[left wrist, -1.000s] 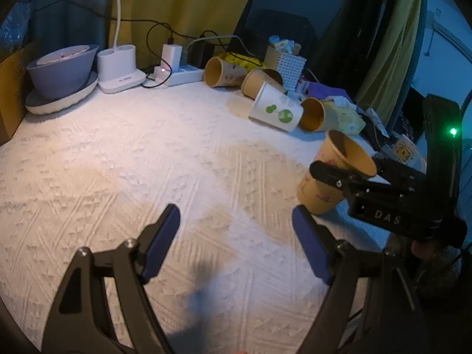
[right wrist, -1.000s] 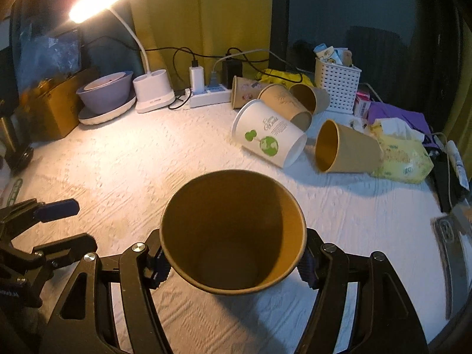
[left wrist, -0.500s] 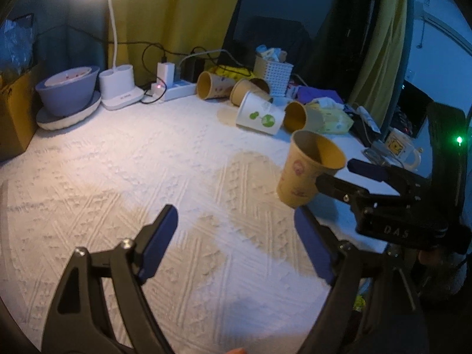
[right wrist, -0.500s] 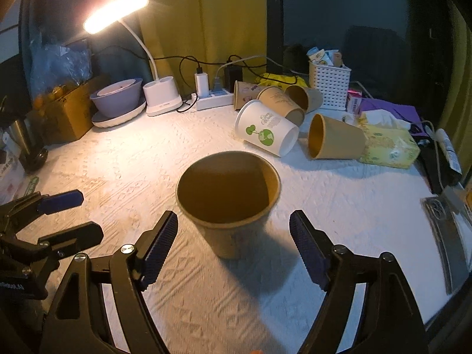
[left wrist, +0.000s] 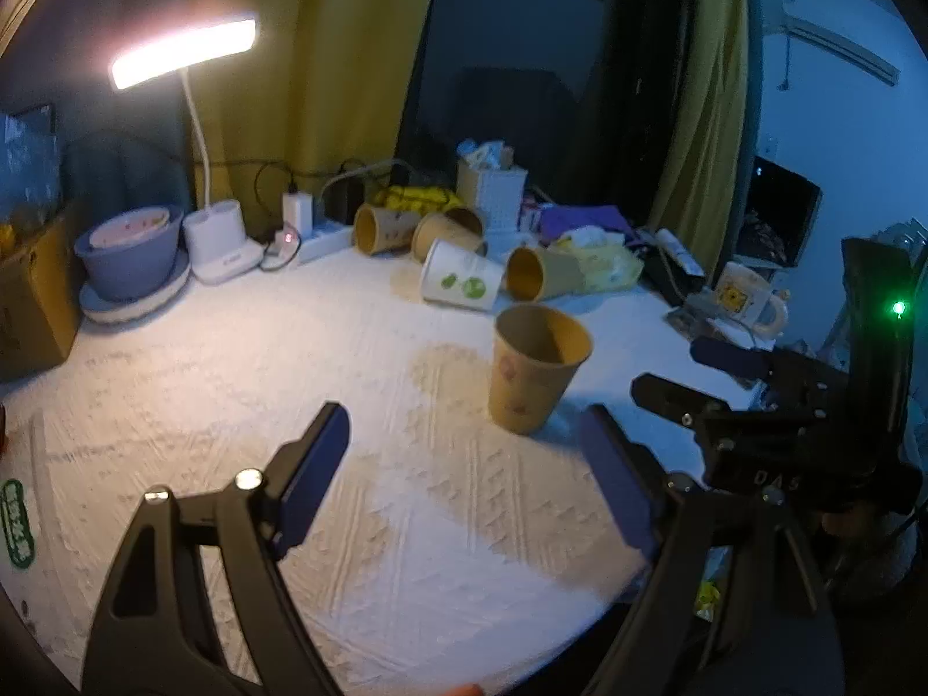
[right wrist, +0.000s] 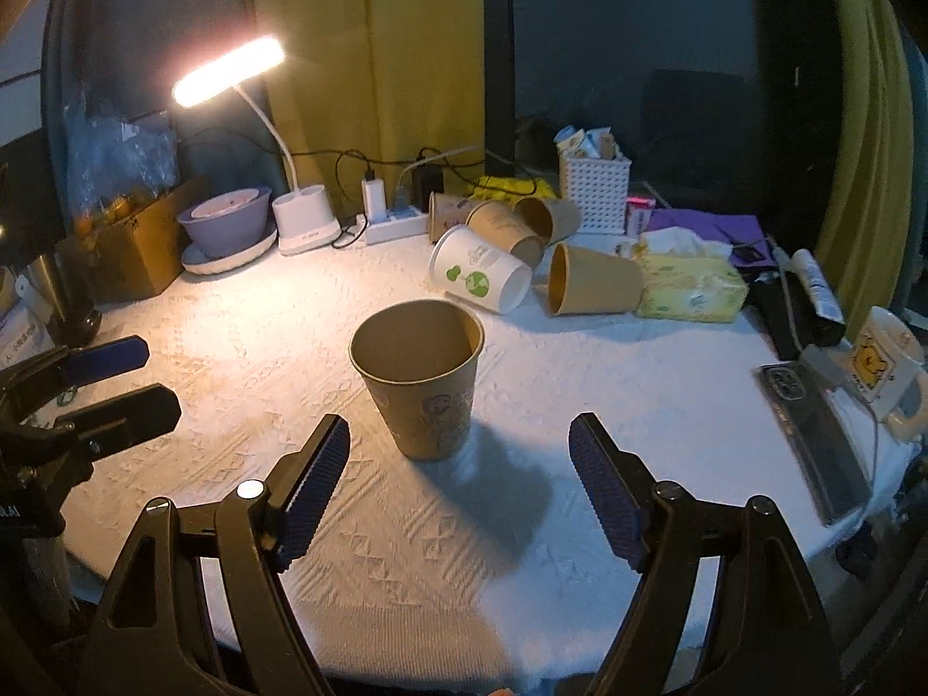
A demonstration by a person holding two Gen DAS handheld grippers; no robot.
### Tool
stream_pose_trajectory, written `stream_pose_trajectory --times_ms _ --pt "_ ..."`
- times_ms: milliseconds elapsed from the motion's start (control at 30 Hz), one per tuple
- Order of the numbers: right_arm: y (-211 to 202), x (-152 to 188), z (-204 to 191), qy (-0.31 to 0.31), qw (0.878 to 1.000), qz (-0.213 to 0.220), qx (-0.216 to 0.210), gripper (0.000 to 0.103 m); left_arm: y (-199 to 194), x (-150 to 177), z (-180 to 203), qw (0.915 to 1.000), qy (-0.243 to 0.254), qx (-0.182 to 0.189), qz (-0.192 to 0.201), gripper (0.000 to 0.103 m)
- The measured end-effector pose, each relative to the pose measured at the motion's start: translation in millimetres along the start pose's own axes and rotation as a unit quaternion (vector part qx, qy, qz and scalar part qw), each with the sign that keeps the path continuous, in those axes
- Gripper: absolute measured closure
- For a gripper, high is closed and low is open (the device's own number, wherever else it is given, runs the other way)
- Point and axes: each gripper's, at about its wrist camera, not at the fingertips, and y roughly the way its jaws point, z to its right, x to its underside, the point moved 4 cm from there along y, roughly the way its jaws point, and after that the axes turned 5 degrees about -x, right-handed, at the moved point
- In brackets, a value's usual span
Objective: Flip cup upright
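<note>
Brown paper cup [right wrist: 419, 378] stands upright just ahead of the right gripper [right wrist: 458, 493] (fingers spread, touching nothing). Left gripper [left wrist: 470, 478] gapes too, cup ahead of its right finger.

Dim room. A lit desk lamp [right wrist: 229, 72] stands at the far edge of the table's white textured cloth [right wrist: 580, 383]. Yellow curtains [right wrist: 371, 58] flank a dark window [right wrist: 626, 46] behind.

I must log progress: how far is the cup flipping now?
Done: one brown cup stands upright on the white cloth. In hand: nothing; right tongs and left tongs are open. Left: the white cup and brown ones behind it lie sideways.
</note>
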Motion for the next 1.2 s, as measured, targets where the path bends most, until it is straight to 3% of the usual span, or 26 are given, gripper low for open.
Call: stream_pose_trajectory --times_ms 333,700,1200 --pt "-43.4 -18.2 -3.8 -0.007 0.999 0.039 0.019 0.022 -33.8 -22.0 15.5 0.9985 0.024 0.006 0.049 0.02" --pt "-83.0 -33.5 -4.8 -0.009 0.996 0.08 0.026 0.022 -70.6 -37.5 26.1 0.9937 0.042 -0.028 0.1 0.02" --pt "-102.4 -41.7 -7.7 -0.019 0.994 0.096 0.044 0.022 -93.1 -47.2 21.4 0.9854 0.042 -0.06 0.153 0.02"
